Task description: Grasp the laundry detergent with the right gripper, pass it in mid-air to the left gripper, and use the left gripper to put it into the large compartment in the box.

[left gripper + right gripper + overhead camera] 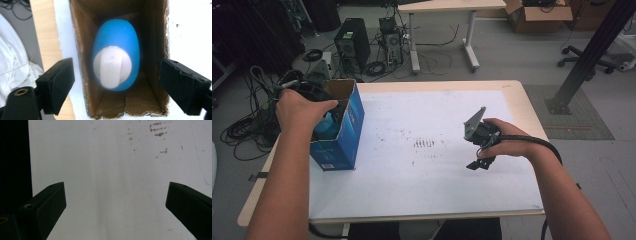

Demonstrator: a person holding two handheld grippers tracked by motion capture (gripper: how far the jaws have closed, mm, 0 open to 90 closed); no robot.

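A blue cardboard box [339, 140] stands open-topped at the table's left edge. Inside it lies a blue bottle [117, 37] with a white cap [112, 67], the cap pointing up at the camera. My left gripper [116, 77] hangs over the box mouth, open, its jaws wider than the box and touching nothing. In the high view a hand covers most of the left gripper [312, 92], and the bottle [328, 127] peeks out of the box. My right gripper [479, 162] is held low over the white sheet at the right. It [116, 195] is open with nothing between its jaws.
A white sheet [432, 115] with small brown specks [424, 144] covers the wooden table [522, 95]. Beyond the far edge are computer towers [352, 42], cables, another desk [447, 7] and a black post [592, 50]. White cloth [15, 65] lies left of the table.
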